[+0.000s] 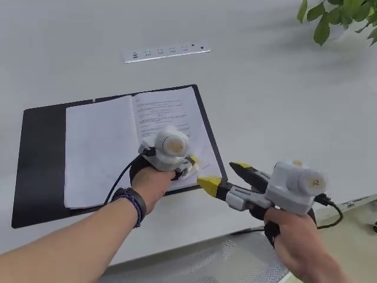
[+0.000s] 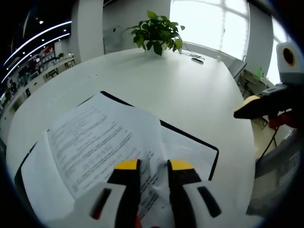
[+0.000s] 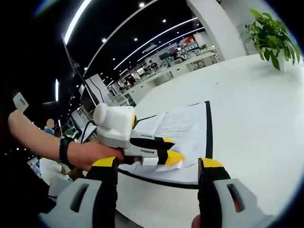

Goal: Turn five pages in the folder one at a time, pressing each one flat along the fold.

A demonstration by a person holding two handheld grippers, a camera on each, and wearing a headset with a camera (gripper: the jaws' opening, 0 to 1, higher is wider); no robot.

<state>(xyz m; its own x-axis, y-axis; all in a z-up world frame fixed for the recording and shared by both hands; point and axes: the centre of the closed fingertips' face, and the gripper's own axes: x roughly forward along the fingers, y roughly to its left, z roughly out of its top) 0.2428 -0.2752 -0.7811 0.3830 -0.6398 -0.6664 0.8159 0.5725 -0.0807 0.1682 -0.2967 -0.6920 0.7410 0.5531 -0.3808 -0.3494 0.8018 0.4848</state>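
Observation:
A black folder (image 1: 35,177) lies open on the white table with white pages spread across it. The right-hand printed page (image 1: 171,112) is curled up at its lower right corner. My left gripper (image 1: 191,165) is shut on that corner; in the left gripper view its yellow-tipped jaws (image 2: 153,166) pinch the lifted sheet (image 2: 118,137). My right gripper (image 1: 227,177) hovers open just off the folder's lower right corner, touching nothing. In the right gripper view its jaws (image 3: 159,164) stand wide apart, with the left gripper (image 3: 173,156) and the page (image 3: 185,126) beyond them.
A white power strip (image 1: 166,52) is set into the table behind the folder. A potted plant (image 1: 341,17) stands at the far right. The table's near edge (image 1: 194,244) runs just below my hands, with a chair under it.

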